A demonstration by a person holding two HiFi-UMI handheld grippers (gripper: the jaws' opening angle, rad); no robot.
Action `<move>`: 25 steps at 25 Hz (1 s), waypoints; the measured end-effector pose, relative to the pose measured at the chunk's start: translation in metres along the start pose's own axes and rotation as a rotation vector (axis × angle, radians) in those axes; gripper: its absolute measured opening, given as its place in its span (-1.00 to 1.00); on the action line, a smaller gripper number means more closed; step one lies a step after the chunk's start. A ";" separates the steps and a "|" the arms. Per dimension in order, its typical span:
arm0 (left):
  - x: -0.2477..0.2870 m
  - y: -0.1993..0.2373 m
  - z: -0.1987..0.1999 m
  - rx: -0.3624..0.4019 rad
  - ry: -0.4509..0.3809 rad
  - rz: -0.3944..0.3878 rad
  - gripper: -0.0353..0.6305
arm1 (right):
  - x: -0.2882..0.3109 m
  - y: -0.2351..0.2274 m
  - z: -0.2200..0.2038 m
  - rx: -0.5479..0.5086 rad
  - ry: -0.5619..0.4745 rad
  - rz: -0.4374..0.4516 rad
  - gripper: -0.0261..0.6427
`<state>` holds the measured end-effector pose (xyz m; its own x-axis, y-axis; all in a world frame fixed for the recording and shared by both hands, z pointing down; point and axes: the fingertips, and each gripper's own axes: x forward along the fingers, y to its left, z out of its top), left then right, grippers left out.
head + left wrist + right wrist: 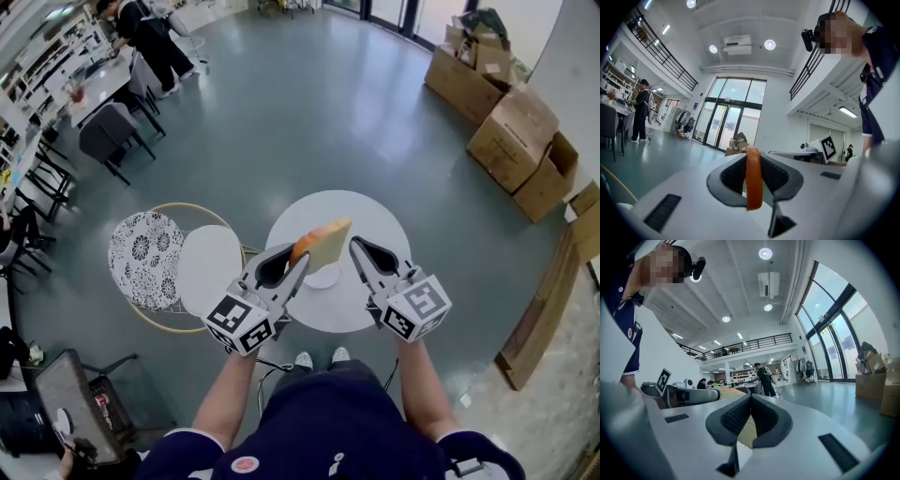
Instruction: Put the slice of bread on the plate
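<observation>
The slice of bread (325, 244), with an orange crust and a pale face, hangs above the round white table (375, 220). My left gripper (302, 255) is shut on its left end; in the left gripper view the crust (753, 178) stands edge-on between the pads. My right gripper (354, 244) meets the slice's right corner, and in the right gripper view the pale bread (747, 434) shows between its closed jaws. A small white plate (325, 278) lies on the table just under the slice.
A second low stand to the left carries a white disc (210, 268) and a patterned cushion (144, 259). Cardboard boxes (511, 136) are stacked at the far right. Desks and chairs (112, 131) line the far left, with a person there.
</observation>
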<state>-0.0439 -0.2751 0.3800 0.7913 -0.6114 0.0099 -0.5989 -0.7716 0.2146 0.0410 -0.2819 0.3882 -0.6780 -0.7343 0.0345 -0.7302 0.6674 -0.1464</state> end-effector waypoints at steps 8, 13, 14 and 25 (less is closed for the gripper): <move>0.006 0.005 -0.017 -0.028 0.024 0.041 -0.63 | 0.000 -0.006 -0.013 0.020 0.033 0.035 -0.90; 0.026 0.017 -0.057 -0.209 0.023 0.056 -0.63 | -0.007 -0.024 -0.041 0.068 0.088 0.045 -0.90; 0.028 0.020 -0.069 -0.230 0.035 0.061 -0.63 | -0.007 -0.026 -0.049 0.079 0.104 0.044 -0.90; 0.052 0.060 -0.176 -0.429 0.113 0.114 -0.63 | 0.009 -0.053 -0.150 0.198 0.263 0.004 -0.91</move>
<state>-0.0170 -0.3220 0.5654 0.7460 -0.6468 0.1584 -0.5964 -0.5433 0.5908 0.0608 -0.3056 0.5447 -0.6984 -0.6572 0.2835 -0.7143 0.6144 -0.3352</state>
